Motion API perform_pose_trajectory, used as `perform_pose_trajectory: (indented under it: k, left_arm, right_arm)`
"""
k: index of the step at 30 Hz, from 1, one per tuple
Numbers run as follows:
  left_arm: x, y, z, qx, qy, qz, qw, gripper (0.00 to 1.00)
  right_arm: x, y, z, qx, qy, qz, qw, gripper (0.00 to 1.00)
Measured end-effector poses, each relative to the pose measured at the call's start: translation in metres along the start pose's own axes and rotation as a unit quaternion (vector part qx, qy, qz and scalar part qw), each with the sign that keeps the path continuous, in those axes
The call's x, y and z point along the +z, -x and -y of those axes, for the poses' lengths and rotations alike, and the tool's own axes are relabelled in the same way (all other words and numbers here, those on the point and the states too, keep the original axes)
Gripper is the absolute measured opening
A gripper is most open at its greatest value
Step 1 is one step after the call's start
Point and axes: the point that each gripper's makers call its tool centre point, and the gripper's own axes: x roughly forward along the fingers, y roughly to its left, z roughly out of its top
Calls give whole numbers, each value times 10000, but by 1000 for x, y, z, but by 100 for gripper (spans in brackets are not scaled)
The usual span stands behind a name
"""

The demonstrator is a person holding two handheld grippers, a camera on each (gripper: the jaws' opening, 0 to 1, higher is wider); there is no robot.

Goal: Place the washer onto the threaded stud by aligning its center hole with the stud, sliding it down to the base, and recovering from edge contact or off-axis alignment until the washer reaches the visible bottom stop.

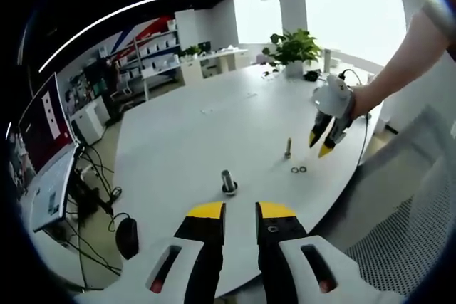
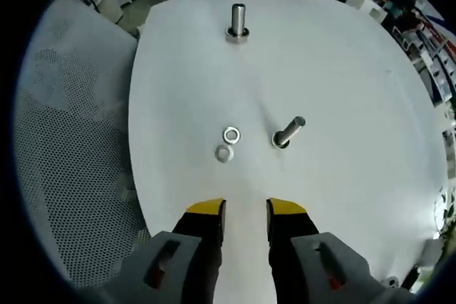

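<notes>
2 washers [image 2: 227, 143] beside stud [image 2: 288, 132] (no legible writing).

Washers' [image 1: 298, 169] holes too small to tell

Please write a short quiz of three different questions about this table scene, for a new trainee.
1. True or false: a washer already sits on the near stud.
2. How many washers lie on the table? A) one B) two C) four
3. Fill in: the right tool holds ____.

Key
1. False: both washers lie flat on the table beside the near stud.
2. B: the second washer lies next to the first.
3. Nothing: its jaws stand apart with only table between them.
</notes>
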Motion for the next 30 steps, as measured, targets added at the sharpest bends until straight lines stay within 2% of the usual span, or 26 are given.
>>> perform_pose_trajectory:
  k: [4,11,17,21,27,30]
  left_arm:
    - [3,1,0,1,19,76,10000,14]
    - [1,1,-3,76,43,51,9999,14]
    - [1,1,-3,79,20,37,10000,14]
    - [1,1,-5,99,119,52,9999,14]
    - [-1,1,-6,125,104,-10,9999,14]
    - [-2,1,-7,164,147,-12,9998,14]
  right_arm:
    - [3,-6,-7,36,313,-84,9995,25]
    - [16,-9,-11,123,261,-11,9996,26]
    - [23,-14,-13,144,455,18,9989,26]
    - [26,-12,-12,186,256,112,9994,27]
    - [29,-13,-9,151,227,192,9994,28]
    - [34,-13,-6,155,-36,357,9992,28]
